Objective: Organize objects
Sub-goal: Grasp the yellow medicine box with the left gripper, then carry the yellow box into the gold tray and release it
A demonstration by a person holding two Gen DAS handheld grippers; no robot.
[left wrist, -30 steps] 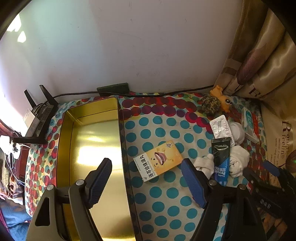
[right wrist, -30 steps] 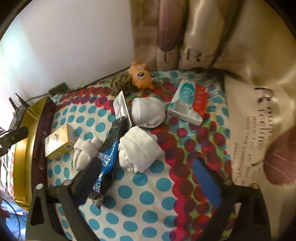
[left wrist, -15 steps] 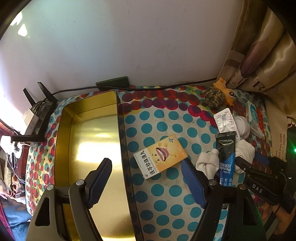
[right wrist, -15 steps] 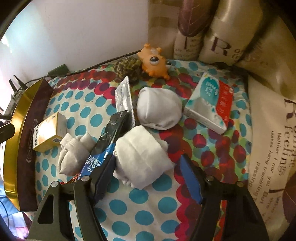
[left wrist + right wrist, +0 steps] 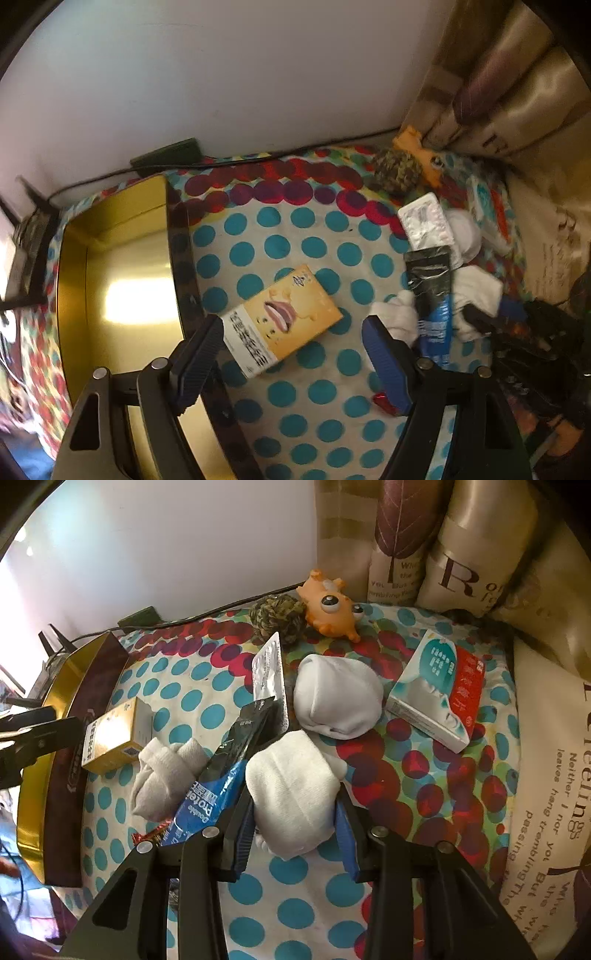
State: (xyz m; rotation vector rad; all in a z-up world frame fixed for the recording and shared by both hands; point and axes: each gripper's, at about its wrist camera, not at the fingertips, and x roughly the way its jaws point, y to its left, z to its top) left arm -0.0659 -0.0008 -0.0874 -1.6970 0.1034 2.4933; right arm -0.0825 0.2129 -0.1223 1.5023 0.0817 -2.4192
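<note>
- The right gripper has just been closing its jaws, and the blue pads now press both sides of a rolled white sock that lies on the dotted cloth.
- That sock sits near the middle of the cloth, just near of a second rolled white sock and touching the black and blue tube on its left.
- A third, greyer sock bundle lies left of the tube, beside the yellow box.
- The left gripper has its jaws spread wide and grips nothing; the yellow box lies on the cloth between the two pads, and whether the left pad touches the box edge cannot be told.
- The gold tray stands at the left edge of the cloth, just left of the yellow box, with nothing visible inside it.
- At the far side, against the wall, a green-brown ball touches an orange toy animal.
- A silver blister pack lies between the ball and the tube.
- A teal and red carton rests on the right part of the cloth, near the printed cushions.
- A small red wrapper shows at the tube's near end.
</note>
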